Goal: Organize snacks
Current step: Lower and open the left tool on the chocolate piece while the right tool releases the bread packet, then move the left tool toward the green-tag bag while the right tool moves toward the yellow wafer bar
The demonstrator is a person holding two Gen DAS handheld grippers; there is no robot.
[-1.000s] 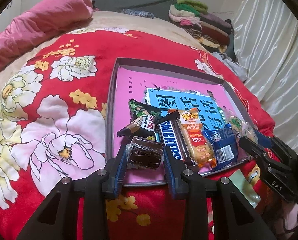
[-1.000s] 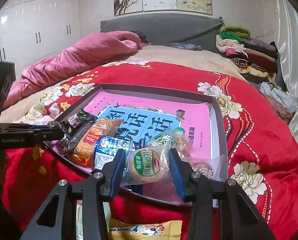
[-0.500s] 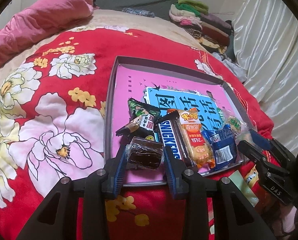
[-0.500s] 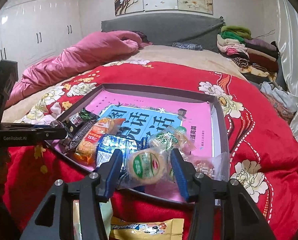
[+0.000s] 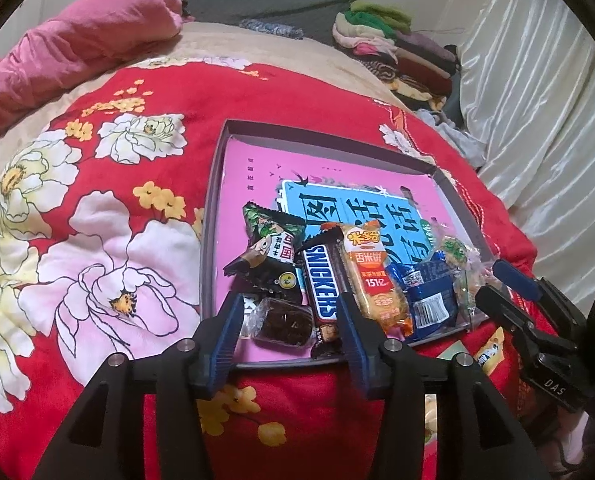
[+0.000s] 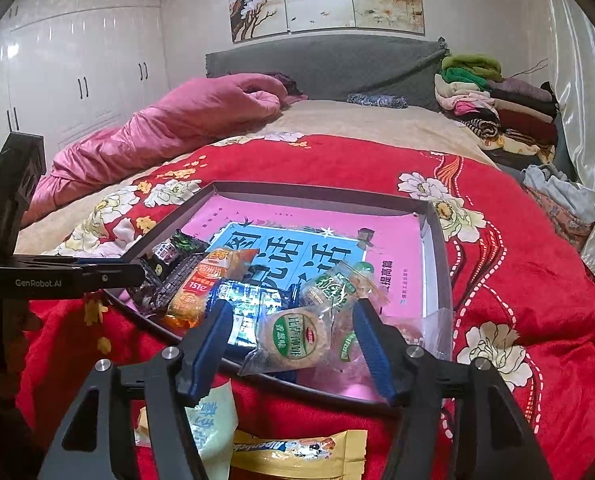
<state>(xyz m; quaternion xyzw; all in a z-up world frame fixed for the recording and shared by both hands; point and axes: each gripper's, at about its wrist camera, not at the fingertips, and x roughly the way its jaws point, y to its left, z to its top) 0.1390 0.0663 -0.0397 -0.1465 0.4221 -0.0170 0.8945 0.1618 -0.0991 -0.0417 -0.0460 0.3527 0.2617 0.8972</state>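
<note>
A shallow grey box (image 5: 215, 200) with a pink and blue printed floor lies on the red flowered blanket and holds a row of snacks. My left gripper (image 5: 287, 320) is open, its fingers spread either side of a dark brown wrapped cake (image 5: 283, 322) lying in the box's near left corner beside a Snickers bar (image 5: 321, 280). My right gripper (image 6: 291, 332) is open around a round green-labelled cracker pack (image 6: 293, 340) resting at the box's near edge. The box also shows in the right wrist view (image 6: 437, 248).
Other snacks in the box: a black-green packet (image 5: 271, 244), an orange rice-cake bar (image 5: 373, 272), a blue packet (image 5: 429, 292). A yellow packet (image 6: 297, 452) and a pale packet (image 6: 209, 420) lie on the blanket before the box. A pink quilt (image 6: 177, 128) and folded clothes (image 6: 497, 108) lie behind.
Both grippers have opened. The brown cake and the round cracker pack, held a second ago, now lie in the box between the spread fingers.
</note>
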